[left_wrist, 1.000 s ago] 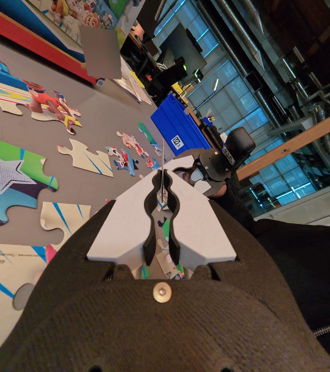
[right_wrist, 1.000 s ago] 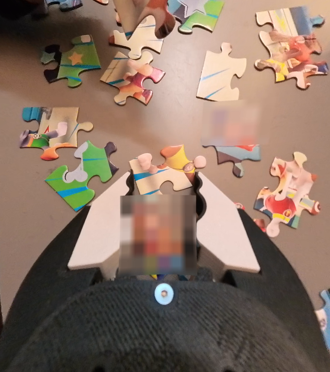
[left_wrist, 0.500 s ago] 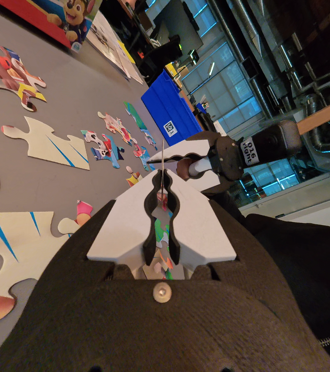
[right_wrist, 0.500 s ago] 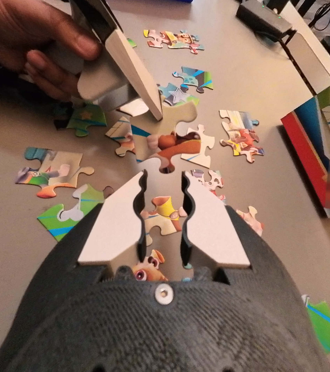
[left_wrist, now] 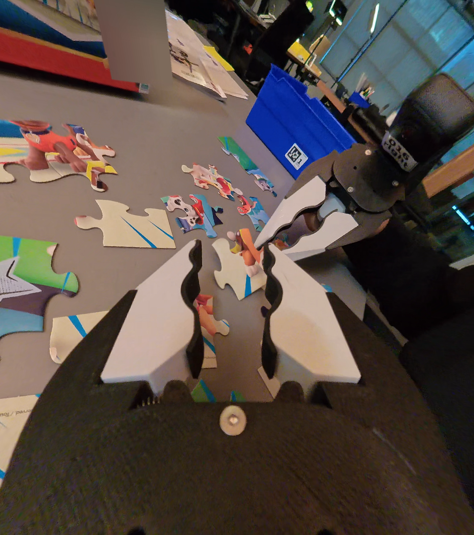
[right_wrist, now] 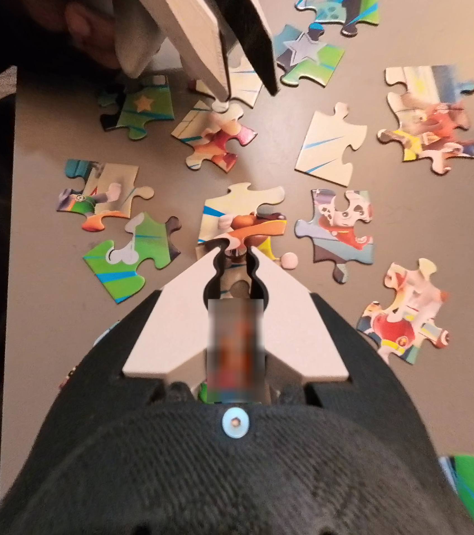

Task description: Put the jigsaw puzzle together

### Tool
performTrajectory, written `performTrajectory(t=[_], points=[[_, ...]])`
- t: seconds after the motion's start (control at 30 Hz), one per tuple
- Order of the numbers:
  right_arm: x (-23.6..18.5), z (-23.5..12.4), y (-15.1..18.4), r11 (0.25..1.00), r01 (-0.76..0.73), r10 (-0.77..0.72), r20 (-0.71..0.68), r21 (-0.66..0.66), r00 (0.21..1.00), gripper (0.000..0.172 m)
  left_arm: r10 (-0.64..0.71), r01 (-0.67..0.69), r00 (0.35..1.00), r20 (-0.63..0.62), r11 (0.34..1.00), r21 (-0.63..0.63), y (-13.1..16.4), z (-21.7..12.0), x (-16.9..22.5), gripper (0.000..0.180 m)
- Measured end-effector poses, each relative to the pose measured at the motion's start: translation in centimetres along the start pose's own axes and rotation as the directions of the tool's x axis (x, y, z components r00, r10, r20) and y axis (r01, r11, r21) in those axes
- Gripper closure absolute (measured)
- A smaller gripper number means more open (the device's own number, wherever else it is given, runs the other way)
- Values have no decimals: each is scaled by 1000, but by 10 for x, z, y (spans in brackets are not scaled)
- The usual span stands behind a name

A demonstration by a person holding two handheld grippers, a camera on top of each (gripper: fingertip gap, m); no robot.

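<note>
- One grey surface (left_wrist: 172,121) carries everything, with puzzle pieces scattered across it.
- A red-and-blue puzzle box (left_wrist: 27,49) lies along the far edge, with loose papers (left_wrist: 201,66) beside it.
- A blue bin (left_wrist: 293,124) stands past the surface's far corner, behind the right gripper.
- A large star piece (left_wrist: 7,283) in green and blue lies to the left of the left gripper.
- A cream piece with blue lines (left_wrist: 131,228) and a spotted-dog piece (left_wrist: 192,214) lie just beyond the left fingertips, apart from each other.
- A green bone piece (right_wrist: 134,254) lies just left of the right gripper.
- The brown-dog piece (left_wrist: 238,269) lies on the surface between the two grippers. It sits against a piece with a pink knob (right_wrist: 289,259).
- The left gripper (left_wrist: 231,252) is released, its jaws wide apart and nothing between the pads. The brown-dog piece lies just ahead of its fingertips, close beside the right-hand one.
- The right gripper (right_wrist: 235,249) has its jaws drawn close, with a narrow slit left between them. Its tips are at the near edge of the brown-dog piece (right_wrist: 241,214). Whether they touch it I cannot tell.
</note>
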State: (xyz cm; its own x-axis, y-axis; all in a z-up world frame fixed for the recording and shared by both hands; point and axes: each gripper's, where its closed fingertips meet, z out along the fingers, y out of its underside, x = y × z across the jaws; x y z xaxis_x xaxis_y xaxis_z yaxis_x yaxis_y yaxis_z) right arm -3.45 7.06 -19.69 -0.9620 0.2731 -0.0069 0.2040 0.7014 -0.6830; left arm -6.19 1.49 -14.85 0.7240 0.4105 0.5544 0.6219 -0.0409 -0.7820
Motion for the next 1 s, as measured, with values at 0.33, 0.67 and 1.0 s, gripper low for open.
performTrajectory(t=[0.33,0.67,1.0], points=[[2,4,8,999,14,-14,5,-43,1000,143,58,-62,997,-57,995,-82,15,11,16,141],[-2,0,12,1000,-3,2,-50,-20,999,154,188,-179,982,33,966,-187,26,21,5,139],[-3,5,9,1000,-9,9,-35,-5,999,167,233,-175,966,115,909,-379,50,30,-11,138]])
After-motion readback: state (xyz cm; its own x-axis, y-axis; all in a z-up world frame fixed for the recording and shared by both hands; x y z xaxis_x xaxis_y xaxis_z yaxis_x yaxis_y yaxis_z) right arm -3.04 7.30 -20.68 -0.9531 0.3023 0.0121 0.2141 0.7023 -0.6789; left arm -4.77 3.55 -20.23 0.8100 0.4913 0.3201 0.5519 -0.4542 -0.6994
